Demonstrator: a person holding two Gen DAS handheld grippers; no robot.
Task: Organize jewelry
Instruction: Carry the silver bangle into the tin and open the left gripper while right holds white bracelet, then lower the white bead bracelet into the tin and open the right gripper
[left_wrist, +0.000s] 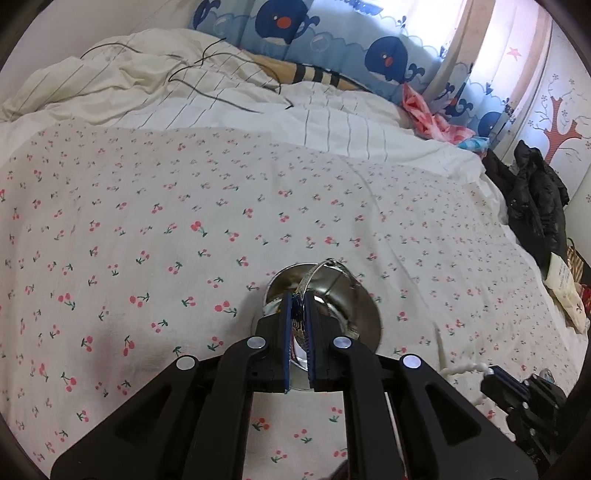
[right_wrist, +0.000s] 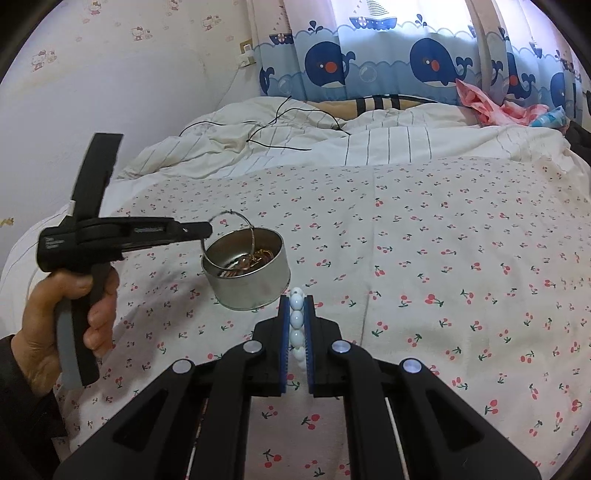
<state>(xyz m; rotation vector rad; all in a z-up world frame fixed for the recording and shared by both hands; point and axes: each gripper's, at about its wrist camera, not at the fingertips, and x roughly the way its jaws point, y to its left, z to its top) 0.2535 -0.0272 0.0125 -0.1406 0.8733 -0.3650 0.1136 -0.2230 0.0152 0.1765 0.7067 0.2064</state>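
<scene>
Left gripper (right_wrist: 205, 230) pinched a silver bangle (right_wrist: 236, 236) over the round tin (right_wrist: 245, 273) on the cherry-print bedspread (right_wrist: 443, 258); best centre before release. Right gripper (right_wrist: 297, 306) clamped white bead bracelet (right_wrist: 296, 317).

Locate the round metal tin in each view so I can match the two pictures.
Left wrist view: the tin sits lower centre, right behind the left claw, partly hidden by it.
Right wrist view: the tin sits left of centre on the cherry-print sheet.
Shared landmark: the whale-print curtain beyond the bed.
</scene>
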